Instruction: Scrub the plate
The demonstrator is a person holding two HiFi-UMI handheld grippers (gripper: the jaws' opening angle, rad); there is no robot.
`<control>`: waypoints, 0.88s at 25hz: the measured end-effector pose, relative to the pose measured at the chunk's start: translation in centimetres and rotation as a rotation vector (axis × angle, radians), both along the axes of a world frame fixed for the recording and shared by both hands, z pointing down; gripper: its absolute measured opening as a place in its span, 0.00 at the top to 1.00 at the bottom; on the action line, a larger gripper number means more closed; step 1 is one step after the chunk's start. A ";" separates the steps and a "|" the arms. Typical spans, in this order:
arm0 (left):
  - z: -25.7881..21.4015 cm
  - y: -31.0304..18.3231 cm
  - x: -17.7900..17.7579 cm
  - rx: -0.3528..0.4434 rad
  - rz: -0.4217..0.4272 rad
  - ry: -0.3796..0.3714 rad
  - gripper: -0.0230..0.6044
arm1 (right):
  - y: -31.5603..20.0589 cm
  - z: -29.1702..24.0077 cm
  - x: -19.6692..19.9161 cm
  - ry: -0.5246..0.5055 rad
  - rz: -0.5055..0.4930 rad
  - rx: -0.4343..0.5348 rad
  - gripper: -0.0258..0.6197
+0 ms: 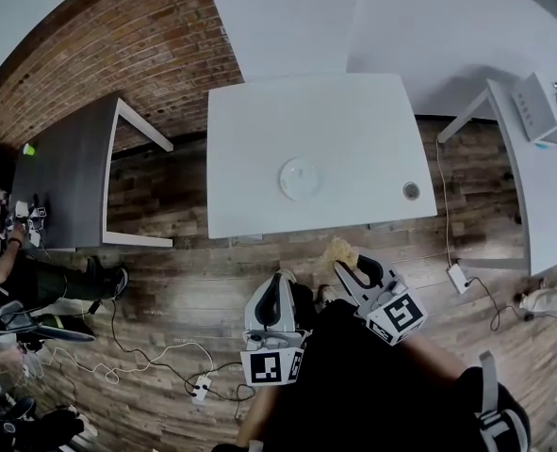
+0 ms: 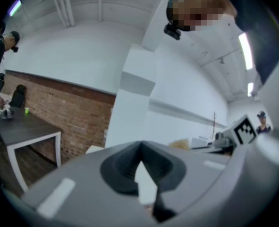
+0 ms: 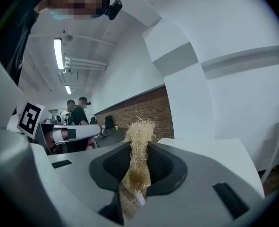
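- At centre frame in the head view, the plate (image 1: 299,178) lies on the white counter (image 1: 250,139), well apart from both grippers.
- Right gripper (image 3: 138,149): jaws clamped on a straw-coloured scrubber (image 3: 140,129).
- Left gripper (image 2: 140,148): jaws together, nothing between.
- We judge scrubbing not yet begun; the approach and all scrubbing are left.

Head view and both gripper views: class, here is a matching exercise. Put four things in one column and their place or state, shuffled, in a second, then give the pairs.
Things:
1. plate
2. straw-coloured scrubber
3. left gripper
4. dark table

Place or state:
A. clamped between the jaws of the right gripper
B. beside the brick wall
C. lying on the white table
D. jaws together, nothing between them

Pairs: 1-C, 2-A, 3-D, 4-B
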State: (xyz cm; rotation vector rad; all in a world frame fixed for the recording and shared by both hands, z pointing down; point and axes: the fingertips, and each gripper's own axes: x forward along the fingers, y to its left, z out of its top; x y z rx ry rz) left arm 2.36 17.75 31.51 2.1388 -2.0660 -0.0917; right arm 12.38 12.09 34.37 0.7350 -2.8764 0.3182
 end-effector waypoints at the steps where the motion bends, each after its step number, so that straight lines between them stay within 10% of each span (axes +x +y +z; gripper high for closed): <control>1: 0.0 -0.5 -0.6 0.001 0.005 0.002 0.96 | -0.4 0.0 -0.5 0.006 0.002 0.004 0.84; 22: 0.2 -8.7 -9.3 0.015 0.074 0.029 0.96 | -7.8 2.0 -7.7 0.138 0.032 0.048 0.84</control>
